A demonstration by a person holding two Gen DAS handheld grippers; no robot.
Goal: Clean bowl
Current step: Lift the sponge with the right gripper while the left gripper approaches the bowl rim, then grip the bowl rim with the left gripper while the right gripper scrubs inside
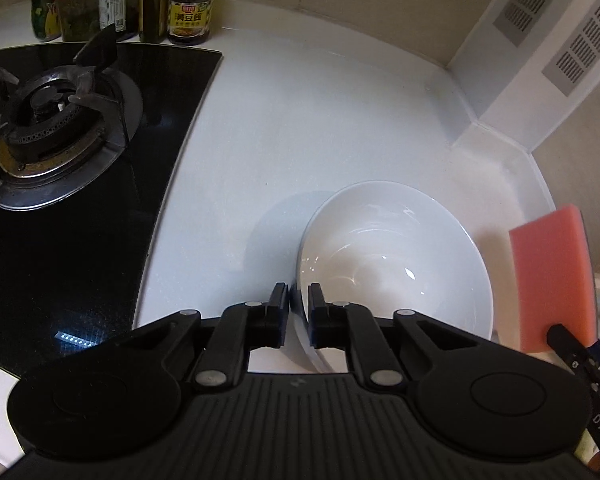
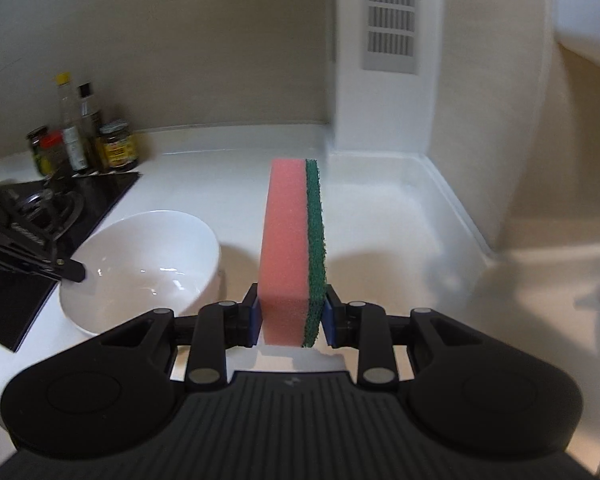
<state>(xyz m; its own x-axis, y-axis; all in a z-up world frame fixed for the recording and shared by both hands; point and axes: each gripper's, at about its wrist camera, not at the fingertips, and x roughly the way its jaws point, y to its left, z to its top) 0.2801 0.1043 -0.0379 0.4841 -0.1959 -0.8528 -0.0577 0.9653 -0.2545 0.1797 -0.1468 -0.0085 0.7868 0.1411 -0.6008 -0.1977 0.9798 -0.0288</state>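
Note:
A white bowl (image 1: 396, 264) sits on the white counter, empty with some wet glints inside. My left gripper (image 1: 299, 292) is shut on its near-left rim, one finger inside and one outside. In the right wrist view the bowl (image 2: 148, 264) is at the left, with the left gripper (image 2: 74, 270) on its rim. My right gripper (image 2: 290, 304) is shut on a pink sponge (image 2: 286, 248) with a green scouring side, held upright above the counter to the right of the bowl. The sponge also shows in the left wrist view (image 1: 552, 276).
A black glass hob (image 1: 80, 200) with a gas burner (image 1: 56, 120) lies left of the bowl. Jars and bottles (image 1: 188, 8) stand at the back left. A white vented box (image 2: 384, 60) stands at the back right corner. The counter has a raised rim (image 2: 460, 208) on the right.

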